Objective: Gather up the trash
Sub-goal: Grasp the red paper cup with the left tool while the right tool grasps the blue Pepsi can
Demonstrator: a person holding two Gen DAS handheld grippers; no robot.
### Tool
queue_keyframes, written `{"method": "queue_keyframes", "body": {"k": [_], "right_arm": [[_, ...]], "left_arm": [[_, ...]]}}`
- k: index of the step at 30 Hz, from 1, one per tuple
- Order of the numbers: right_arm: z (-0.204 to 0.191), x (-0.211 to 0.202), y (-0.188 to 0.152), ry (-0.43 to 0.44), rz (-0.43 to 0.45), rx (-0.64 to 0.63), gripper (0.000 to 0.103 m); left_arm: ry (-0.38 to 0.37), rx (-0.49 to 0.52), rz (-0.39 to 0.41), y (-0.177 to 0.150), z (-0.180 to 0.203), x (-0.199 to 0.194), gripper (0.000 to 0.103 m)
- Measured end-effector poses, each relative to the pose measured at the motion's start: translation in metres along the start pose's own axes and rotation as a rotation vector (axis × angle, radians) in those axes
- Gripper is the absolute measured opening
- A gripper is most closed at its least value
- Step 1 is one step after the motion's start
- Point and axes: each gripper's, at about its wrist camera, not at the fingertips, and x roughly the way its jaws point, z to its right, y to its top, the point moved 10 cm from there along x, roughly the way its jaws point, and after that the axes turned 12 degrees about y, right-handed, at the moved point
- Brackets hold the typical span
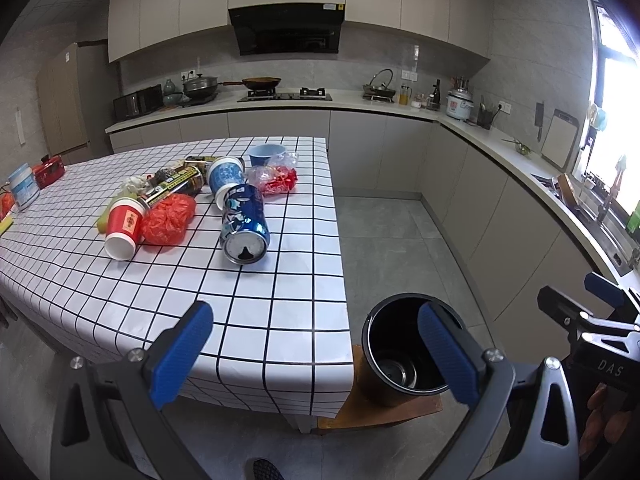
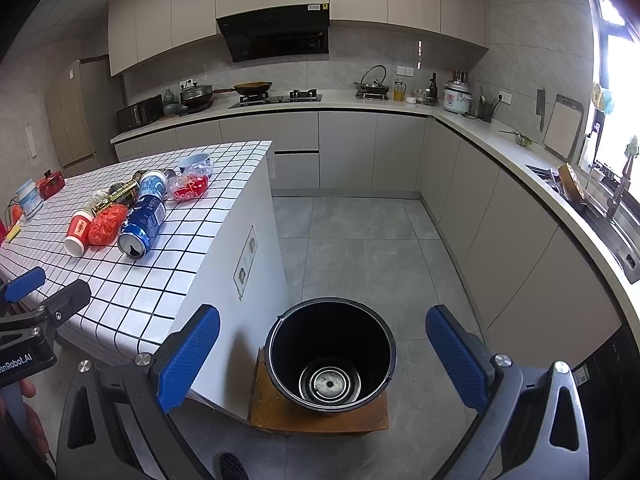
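Observation:
Trash lies on the checked tablecloth (image 1: pixel 280 320): a blue can (image 1: pixel 244 224) on its side, a red paper cup (image 1: pixel 123 226), a crumpled red bag (image 1: pixel 170 218), a blue-white cup (image 1: pixel 226 178), a dark yellow-labelled can (image 1: pixel 176 184) and a clear bag with red bits (image 1: pixel 276 178). The same pile shows in the right wrist view, with the blue can (image 2: pixel 142 226) nearest. An empty black bucket (image 2: pixel 332 354) stands on a wooden stool (image 2: pixel 320 416) beside the table; it also shows in the left wrist view (image 1: pixel 404 348). My left gripper (image 1: pixel 316 352) is open above the table's corner. My right gripper (image 2: pixel 322 360) is open above the bucket.
Kitchen counters (image 2: pixel 480 132) run along the back and right walls with a stove (image 1: pixel 284 96), pots, a rice cooker (image 2: pixel 456 98) and a sink (image 2: pixel 612 216). A white tub (image 1: pixel 22 186) and a red box (image 1: pixel 49 170) sit at the table's far left. Grey tiled floor (image 2: pixel 360 240) lies between table and cabinets.

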Motion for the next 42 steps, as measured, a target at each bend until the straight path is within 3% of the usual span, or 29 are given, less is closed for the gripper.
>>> {"method": "queue_keyframes", "body": {"k": [10,17,24,30,42], "right_arm": [[-0.006,0.008,0.01,0.058,0.032,0.051,0.103],[-0.042,0.032,0.021,0.18,0.022,0.052,0.103],[-0.079,0.059,0.049,0.251,0.04,0.031,0.103],[-0.119,0.105,0.065,0.355,-0.008,0.061,0.103],[-0.196,0.188,0.084,0.315,-0.096,0.003,0.103]], "left_arm": [[0.06,-0.083,-0.025,-0.001,-0.042,0.01,0.103],[0.092,-0.172,-0.07,-0.004,-0.089,0.028,0.103],[0.135,-0.227,-0.03,0.003,-0.143,0.043,0.103],[0.196,-0.246,-0.03,0.009,-0.19,0.073,0.103],[0.158,-0.231,-0.109,0.018,-0.231,0.142,0.103]]}}
